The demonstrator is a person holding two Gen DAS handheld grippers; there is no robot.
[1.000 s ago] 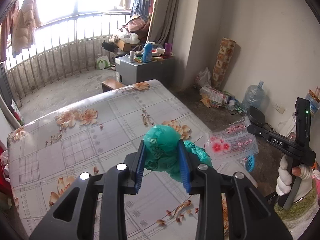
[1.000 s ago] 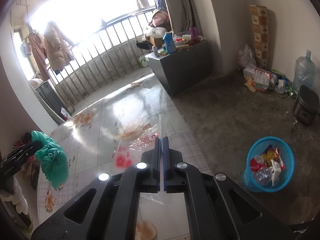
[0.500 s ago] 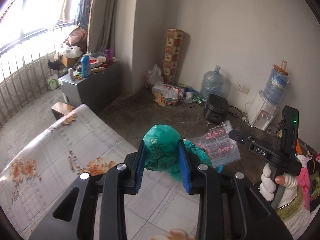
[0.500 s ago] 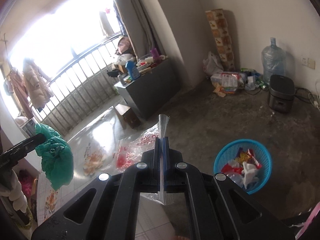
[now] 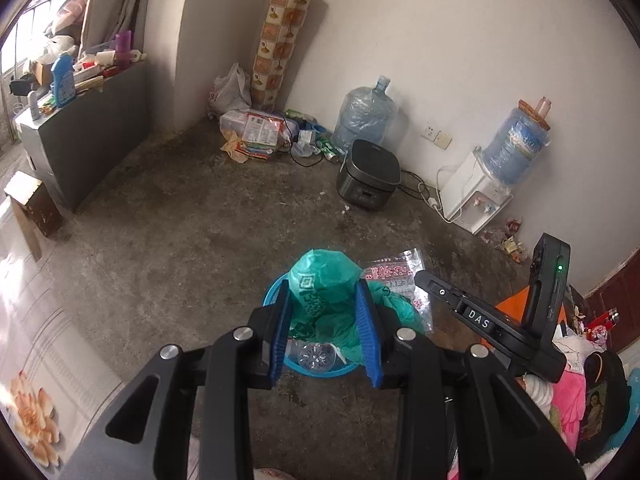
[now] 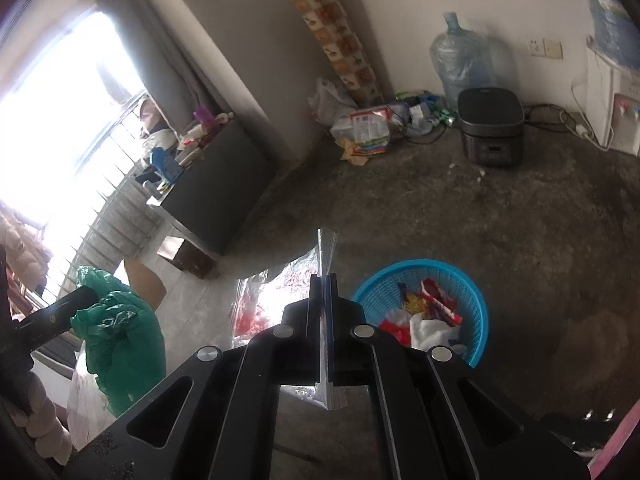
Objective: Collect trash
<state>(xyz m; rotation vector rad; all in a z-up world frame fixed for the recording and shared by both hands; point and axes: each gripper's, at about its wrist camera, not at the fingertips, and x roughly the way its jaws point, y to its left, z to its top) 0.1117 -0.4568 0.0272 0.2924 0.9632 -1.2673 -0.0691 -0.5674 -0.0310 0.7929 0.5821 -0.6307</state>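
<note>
A crumpled green bag [image 5: 322, 280] is gripped between the part-open left tongs [image 5: 325, 328], directly over the blue basket [image 6: 478, 308] on the floor. A clear printed wrapper [image 6: 326, 248] is pinched flat in the fully closed right tongs [image 6: 324, 312], just beside the basket. Some trash is already held in the basket; both pieces are judged still to be dropped in.

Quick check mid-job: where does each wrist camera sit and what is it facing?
Left wrist: on the left gripper, looking down over the green bag at the blue basket; right gripper shows.
Right wrist: on the right gripper, pinching the clear bag; gloved hand at left.
Shared: basket, rice cooker, both bags.
</note>
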